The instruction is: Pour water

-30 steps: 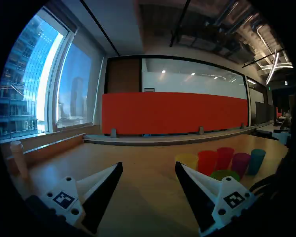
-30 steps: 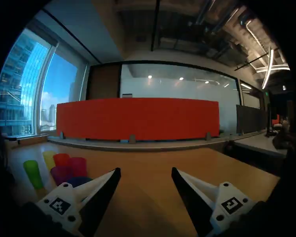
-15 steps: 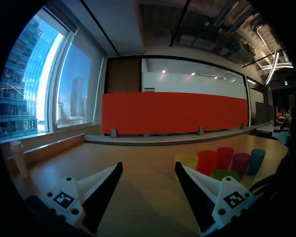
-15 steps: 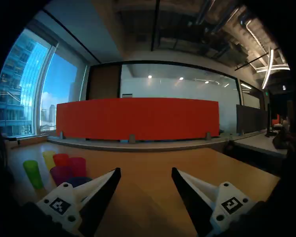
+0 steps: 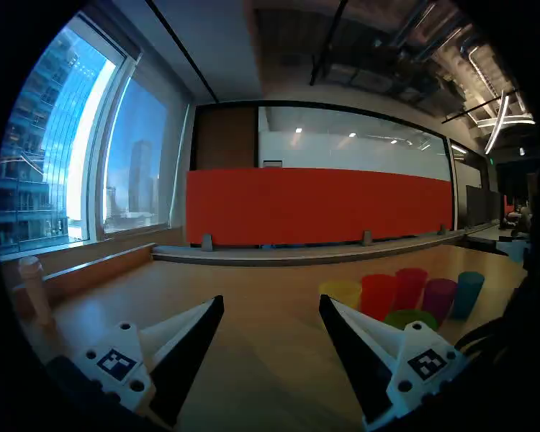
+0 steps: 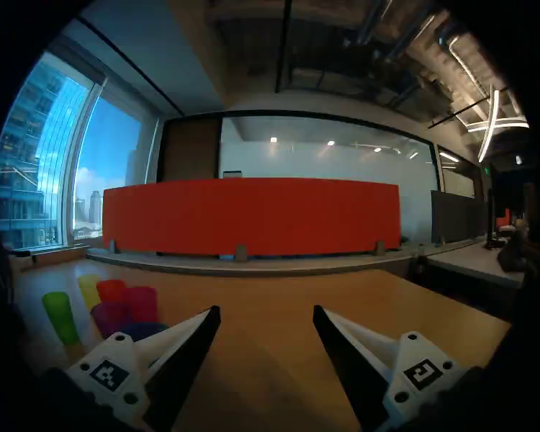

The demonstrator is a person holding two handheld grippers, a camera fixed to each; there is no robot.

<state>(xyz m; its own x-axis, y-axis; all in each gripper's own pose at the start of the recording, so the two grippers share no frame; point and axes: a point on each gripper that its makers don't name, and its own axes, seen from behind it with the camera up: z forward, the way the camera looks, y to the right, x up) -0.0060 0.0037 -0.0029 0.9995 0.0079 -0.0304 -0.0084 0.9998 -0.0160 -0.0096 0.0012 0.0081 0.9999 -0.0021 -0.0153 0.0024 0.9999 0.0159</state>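
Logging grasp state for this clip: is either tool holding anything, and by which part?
Nothing is held: the left tool and right tool both stand open and empty.

A big office high up: tall windows point(image 5: 75, 158) at the left show city towers, and a red screen point(image 5: 317, 205) crosses a long wooden desk point(image 5: 270, 288).

No change can be made out between the earlier pictures and now. The white-bodied, black-fingered left gripper point(image 5: 271, 297) is held with the same wide gap over the pale wooden tabletop point(image 5: 255, 277). The matching right gripper point(image 6: 266, 308) is likewise unshifted. The cluster of coloured plastic cups point(image 5: 407, 288) point(image 6: 126, 302) is framed exactly as before.
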